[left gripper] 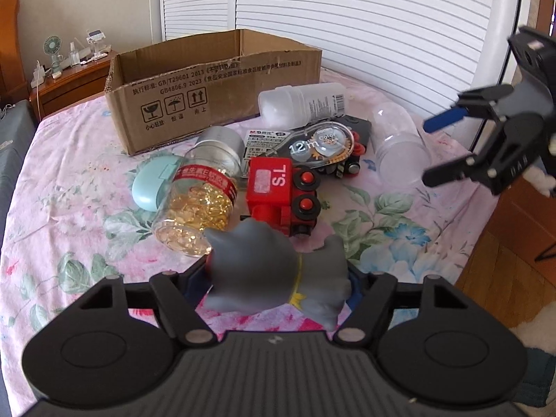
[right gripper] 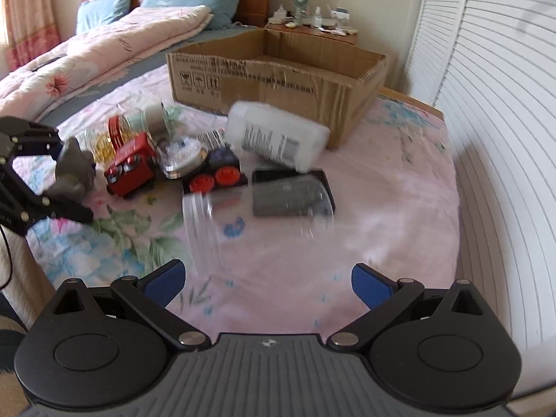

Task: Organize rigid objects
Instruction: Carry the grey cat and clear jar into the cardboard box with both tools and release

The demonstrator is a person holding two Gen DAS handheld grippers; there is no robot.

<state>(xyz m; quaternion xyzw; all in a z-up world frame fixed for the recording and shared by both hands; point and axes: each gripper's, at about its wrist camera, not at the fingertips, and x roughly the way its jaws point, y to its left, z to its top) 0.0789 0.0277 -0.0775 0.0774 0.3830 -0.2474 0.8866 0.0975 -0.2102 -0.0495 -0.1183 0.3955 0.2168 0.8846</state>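
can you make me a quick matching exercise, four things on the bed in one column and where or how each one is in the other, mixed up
Things:
1. grey figurine
2. cardboard box
3. capsule jar
4. clear cup

States:
A. lying on its side, gold capsules inside
B. open-topped, at the far end of the pile
C. held between the left gripper's jaws
D. empty, on its side, nearest the open right gripper

Pairs: 1-C, 2-B, 3-A, 4-D

We see bright, soft daylight and faint shadows, strong fisheye bending at the edges, and motion blur in the right view smearing the clear jar point(right gripper: 222, 215).
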